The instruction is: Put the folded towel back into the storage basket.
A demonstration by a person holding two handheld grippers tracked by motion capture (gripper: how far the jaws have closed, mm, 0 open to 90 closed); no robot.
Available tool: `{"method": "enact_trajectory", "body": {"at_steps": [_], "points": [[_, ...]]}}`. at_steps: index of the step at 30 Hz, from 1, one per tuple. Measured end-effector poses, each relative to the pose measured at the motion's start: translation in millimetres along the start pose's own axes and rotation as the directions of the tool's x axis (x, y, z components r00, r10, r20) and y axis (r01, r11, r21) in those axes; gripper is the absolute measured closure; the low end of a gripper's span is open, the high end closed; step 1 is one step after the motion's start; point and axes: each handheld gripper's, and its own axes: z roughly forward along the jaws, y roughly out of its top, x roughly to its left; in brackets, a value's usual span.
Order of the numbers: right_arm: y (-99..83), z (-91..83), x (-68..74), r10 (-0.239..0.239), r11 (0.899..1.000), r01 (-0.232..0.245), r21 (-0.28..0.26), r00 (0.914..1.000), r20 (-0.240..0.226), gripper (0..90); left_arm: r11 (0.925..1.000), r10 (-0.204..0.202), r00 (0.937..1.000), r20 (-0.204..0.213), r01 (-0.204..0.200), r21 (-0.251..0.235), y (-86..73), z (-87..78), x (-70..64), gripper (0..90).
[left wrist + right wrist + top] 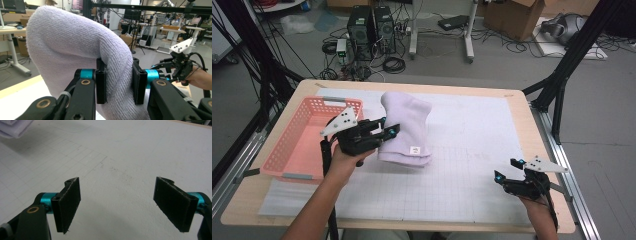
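A folded pale lilac towel (408, 127) lies on the white gridded mat (472, 150), its near end lifted off the mat. My left gripper (384, 131) is shut on the towel's left edge. In the left gripper view both black pads (101, 83) squeeze a fold of the towel (75, 50). My right gripper (508, 170) stands open near the table's front right corner, nothing between its pads (68, 203), over bare mat (120, 165). A corner of the towel (15, 127) shows at the top left of the right gripper view.
A pink plastic basket (287, 155) sits on the left of the table, just left of my left hand. The wooden table's edge (412, 85) runs around the mat. Computers, cables and boxes stand on the floor beyond.
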Motion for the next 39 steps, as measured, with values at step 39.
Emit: {"method": "enact_trajectory", "body": {"at_steps": [39], "points": [[3.1,5.1,3.0,0.004,1.0,-0.004,0.001,1.0,-0.001,20.6,0.9965,-0.032,0.992,-0.122,0.023,-0.08,45.5,-123.0,49.7,70.9]]}}
